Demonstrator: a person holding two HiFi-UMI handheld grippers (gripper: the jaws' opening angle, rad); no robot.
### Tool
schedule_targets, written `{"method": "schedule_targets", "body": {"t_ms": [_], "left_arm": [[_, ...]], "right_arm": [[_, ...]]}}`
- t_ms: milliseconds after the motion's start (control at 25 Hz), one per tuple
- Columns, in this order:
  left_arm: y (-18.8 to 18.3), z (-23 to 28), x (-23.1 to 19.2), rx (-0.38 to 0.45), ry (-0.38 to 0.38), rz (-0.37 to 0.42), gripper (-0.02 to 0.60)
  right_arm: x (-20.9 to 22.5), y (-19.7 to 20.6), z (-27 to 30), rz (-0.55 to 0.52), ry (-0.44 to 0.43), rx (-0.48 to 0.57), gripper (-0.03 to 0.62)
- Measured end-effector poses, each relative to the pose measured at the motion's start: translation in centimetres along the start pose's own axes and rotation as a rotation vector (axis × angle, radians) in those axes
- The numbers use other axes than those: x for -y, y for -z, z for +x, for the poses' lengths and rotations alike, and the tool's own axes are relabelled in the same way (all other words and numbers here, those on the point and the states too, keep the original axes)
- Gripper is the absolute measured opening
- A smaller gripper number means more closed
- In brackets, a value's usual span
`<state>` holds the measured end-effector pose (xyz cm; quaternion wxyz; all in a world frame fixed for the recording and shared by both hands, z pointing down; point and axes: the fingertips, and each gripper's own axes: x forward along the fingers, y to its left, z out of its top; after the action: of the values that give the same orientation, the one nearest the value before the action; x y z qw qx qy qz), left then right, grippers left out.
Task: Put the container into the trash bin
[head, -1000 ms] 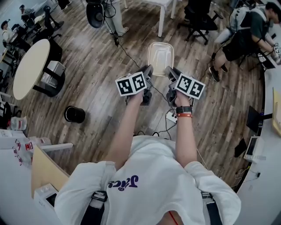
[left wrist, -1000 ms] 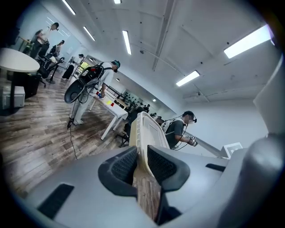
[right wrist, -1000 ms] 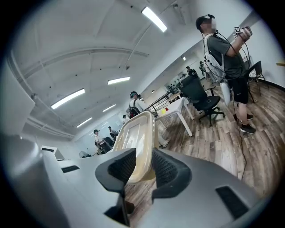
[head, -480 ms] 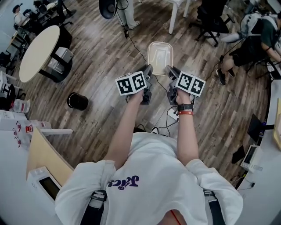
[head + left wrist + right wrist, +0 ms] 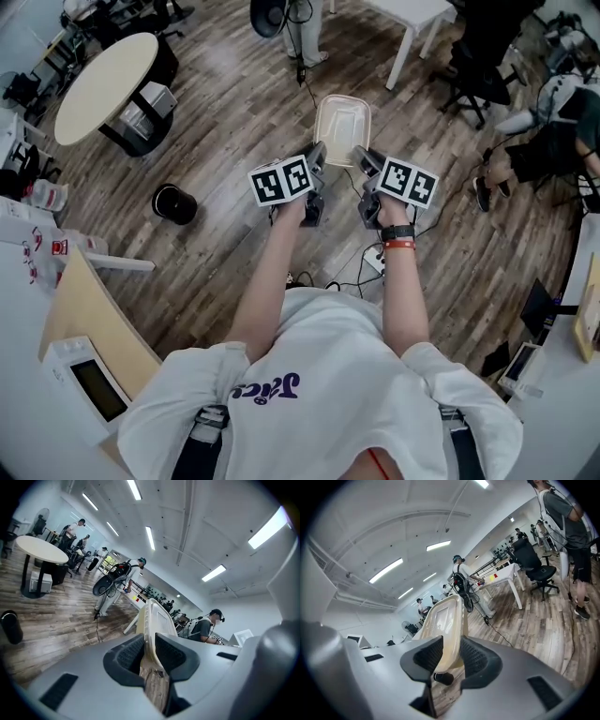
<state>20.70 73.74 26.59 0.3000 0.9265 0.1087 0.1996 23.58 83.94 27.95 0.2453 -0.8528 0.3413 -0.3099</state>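
A shallow cream plastic container [image 5: 341,127] hangs in the air above the wooden floor, held from its near edge by both grippers. My left gripper [image 5: 321,156] is shut on its left near rim, and in the left gripper view the container [image 5: 153,625] stands edge-on between the dark pads. My right gripper [image 5: 358,157] is shut on the right near rim; in the right gripper view the container [image 5: 443,623] rises between its pads. A black round trash bin [image 5: 174,203] stands on the floor to the left, also seen as the bin [image 5: 11,626].
A round pale table [image 5: 103,82] stands at the upper left, a white table [image 5: 412,19] at the top. People sit on office chairs [image 5: 483,70] at the right. Cables and a power strip [image 5: 375,262] lie on the floor by my feet.
The view has swung: the bin and round table shifted right and down in the head view, the seated people moved toward the right edge. Both grippers keep hold of the container.
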Motion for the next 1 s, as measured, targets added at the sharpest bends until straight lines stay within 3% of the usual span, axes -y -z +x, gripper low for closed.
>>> {"method": "schedule_targets", "body": {"t_ms": [560,1000], "left_arm": [[-7.9,-5.6,-12.9,0.116,-0.132,-0.068,0.083],[-11.8,-10.6,-22.0,0.176,-0.228,-0.098,0.081]], "right_arm": [[-10.3,2.6,12.9,-0.108,-0.101,-0.124,0.133],[-17.6,6.4,21.3,-0.141,-0.164,-0.217,0.133]]}}
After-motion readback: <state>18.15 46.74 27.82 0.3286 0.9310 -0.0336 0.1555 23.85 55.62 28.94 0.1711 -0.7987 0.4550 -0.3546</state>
